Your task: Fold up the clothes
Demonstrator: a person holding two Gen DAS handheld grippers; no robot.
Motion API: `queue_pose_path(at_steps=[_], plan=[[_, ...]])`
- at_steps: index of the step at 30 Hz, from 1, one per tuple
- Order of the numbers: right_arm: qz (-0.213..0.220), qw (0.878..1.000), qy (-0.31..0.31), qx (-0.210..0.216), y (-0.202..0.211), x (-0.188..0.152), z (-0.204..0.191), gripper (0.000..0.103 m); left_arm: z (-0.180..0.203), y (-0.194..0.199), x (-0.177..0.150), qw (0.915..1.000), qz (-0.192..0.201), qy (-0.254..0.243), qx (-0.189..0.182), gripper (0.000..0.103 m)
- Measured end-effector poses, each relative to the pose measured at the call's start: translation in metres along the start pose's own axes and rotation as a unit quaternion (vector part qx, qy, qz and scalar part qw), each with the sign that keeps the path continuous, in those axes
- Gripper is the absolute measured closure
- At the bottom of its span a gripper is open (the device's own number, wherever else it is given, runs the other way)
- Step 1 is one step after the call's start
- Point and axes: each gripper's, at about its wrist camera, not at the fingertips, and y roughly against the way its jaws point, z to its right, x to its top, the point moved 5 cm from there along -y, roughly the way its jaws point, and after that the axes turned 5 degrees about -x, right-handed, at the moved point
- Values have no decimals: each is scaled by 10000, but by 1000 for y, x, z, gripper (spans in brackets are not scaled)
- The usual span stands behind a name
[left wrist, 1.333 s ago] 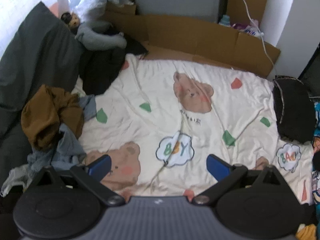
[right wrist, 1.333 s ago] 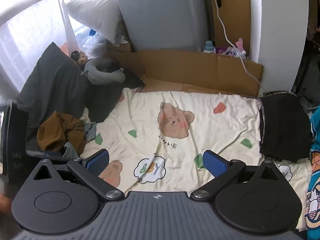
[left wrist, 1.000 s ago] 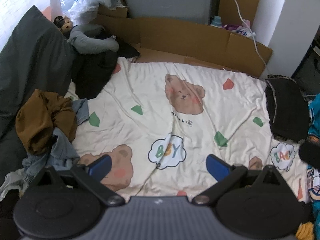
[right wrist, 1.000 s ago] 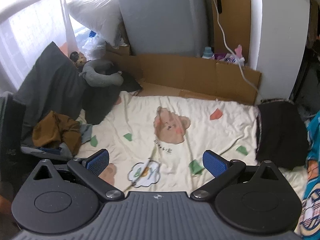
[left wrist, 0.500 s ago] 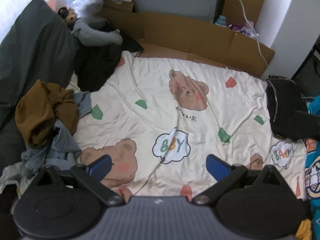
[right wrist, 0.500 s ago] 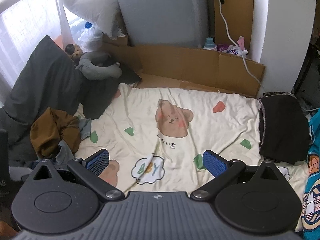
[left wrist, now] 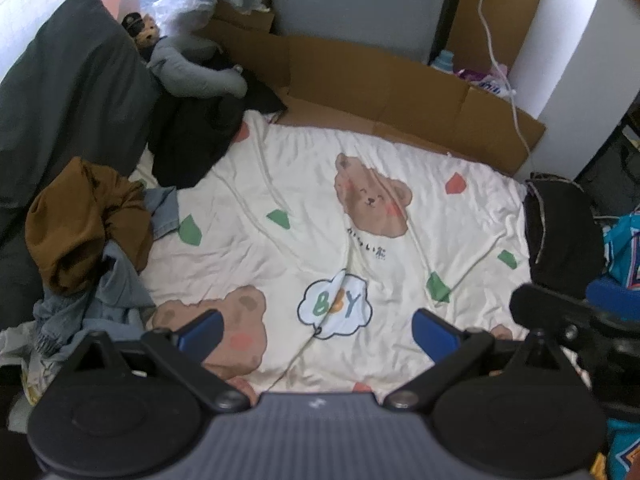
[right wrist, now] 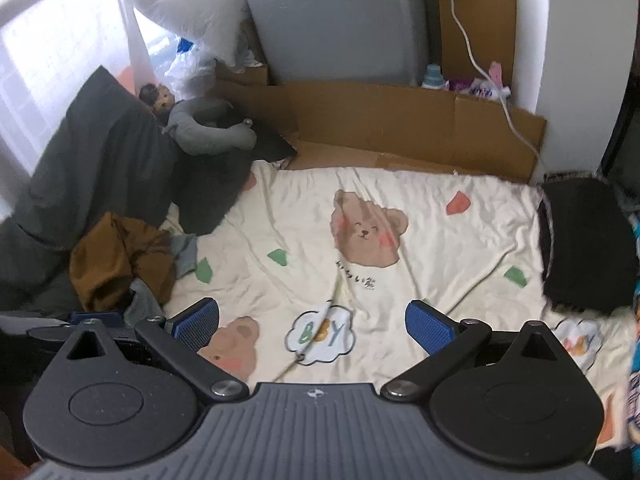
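Right tongs [right wrist: 312,322] now nearer bedsheet [right wrist: 420,248] than before; left tongs [left wrist: 318,330] likewise over it; both spread wide, empty; brown garment [left wrist: 84,220] heaped at left edge

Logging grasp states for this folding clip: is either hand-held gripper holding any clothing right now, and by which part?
Nothing is held. The left hand-held gripper and right hand-held gripper both hover open above the cream bear-print bedsheet, blue pads apart with no fabric between them.
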Motion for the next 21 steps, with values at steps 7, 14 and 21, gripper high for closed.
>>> queue_pose_path(at_steps=[7, 14, 21], plan=[[96, 9993, -139, 334, 5, -3, 8, 1, 6, -2, -4, 9998, 65, -148, -79, 5], [337, 9988, -53, 343, 15, -1, 4, 2, 13, 4, -2, 9993, 239, -186, -217, 8], [253, 9987, -427, 136, 13, 0, 23, 3, 16, 4, -3, 9991, 300, -113, -289, 9]])
